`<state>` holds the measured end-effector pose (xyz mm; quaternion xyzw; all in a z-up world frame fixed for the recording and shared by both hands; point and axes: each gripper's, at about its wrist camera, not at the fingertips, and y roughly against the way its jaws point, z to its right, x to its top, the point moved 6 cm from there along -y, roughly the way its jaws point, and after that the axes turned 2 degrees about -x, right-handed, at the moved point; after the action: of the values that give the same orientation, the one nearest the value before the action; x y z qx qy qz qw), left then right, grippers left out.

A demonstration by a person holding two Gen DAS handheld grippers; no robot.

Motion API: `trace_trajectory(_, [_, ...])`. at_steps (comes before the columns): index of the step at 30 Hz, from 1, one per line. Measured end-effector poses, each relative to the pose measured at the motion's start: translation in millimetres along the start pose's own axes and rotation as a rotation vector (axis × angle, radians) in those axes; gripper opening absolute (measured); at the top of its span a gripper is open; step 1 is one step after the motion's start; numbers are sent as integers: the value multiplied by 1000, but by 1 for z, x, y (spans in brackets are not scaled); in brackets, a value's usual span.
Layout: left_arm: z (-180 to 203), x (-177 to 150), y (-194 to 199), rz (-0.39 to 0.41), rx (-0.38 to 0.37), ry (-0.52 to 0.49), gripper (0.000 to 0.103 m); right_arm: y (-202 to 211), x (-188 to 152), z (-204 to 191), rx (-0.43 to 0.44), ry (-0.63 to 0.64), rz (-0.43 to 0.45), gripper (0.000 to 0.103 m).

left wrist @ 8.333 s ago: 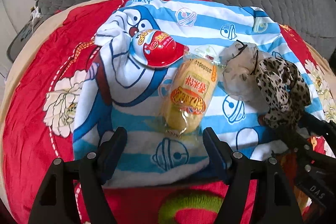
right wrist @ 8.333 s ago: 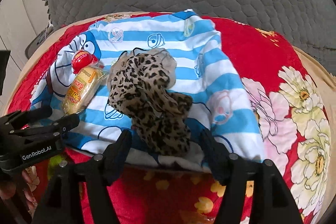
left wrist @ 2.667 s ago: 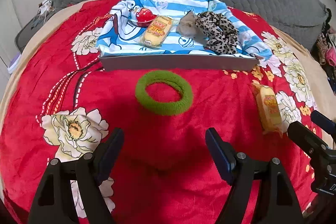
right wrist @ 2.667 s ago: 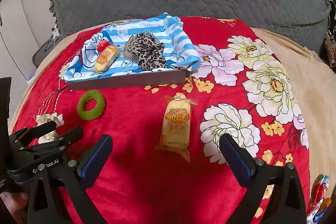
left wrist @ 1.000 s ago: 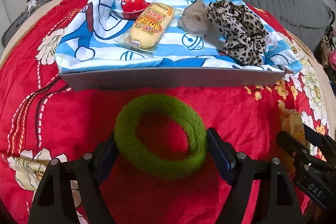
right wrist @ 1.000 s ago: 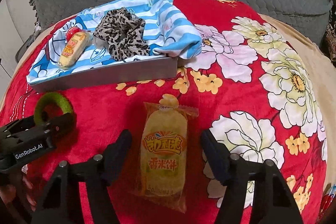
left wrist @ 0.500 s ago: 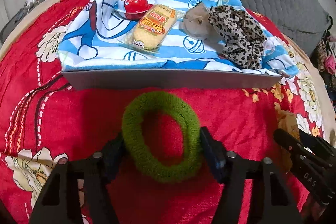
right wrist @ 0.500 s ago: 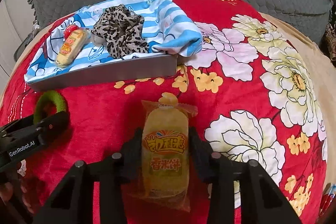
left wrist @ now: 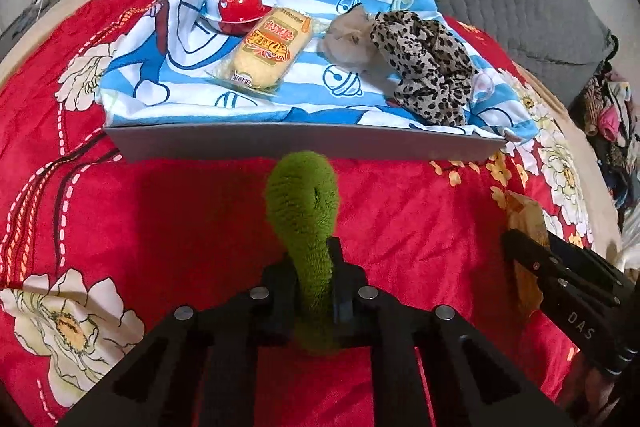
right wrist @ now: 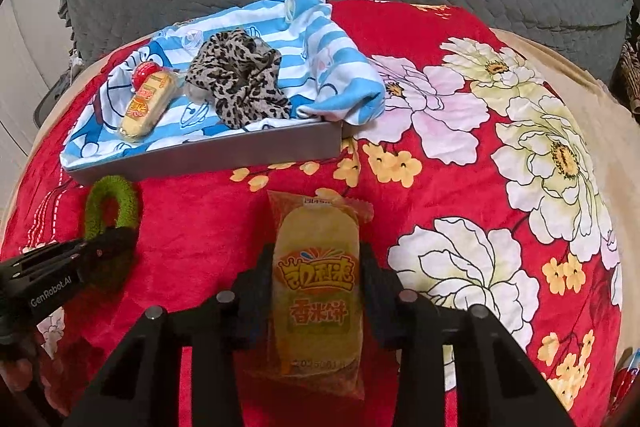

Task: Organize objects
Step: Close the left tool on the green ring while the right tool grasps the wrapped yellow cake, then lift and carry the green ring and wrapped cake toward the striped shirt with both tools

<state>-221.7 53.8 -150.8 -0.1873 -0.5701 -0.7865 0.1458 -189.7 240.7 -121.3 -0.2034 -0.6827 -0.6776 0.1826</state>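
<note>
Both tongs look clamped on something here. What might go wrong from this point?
The left tongs pinch the green ring flat near one end; the soft loop might slip out when lifted. The right tongs squeeze the snack packet across its middle, which may crush the contents. The gray tray already holds several items, so drop space looks tight.

L gripper (left wrist: 314, 275) pinched tight on green ring (left wrist: 306, 203); R gripper (right wrist: 316, 275) clamped on snack pack (right wrist: 318, 279); both angled down.

Each of my wrist cameras looks forward and steeply down along its claw, close above the bed (left wrist: 160, 227). Both views share the grey tray (left wrist: 304, 143) (right wrist: 208, 157).
</note>
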Motion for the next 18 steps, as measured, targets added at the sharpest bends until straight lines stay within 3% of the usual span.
trace_trajectory(18, [3,-8,36,34,24,1,12,33,-7,-11,28,31,35,40])
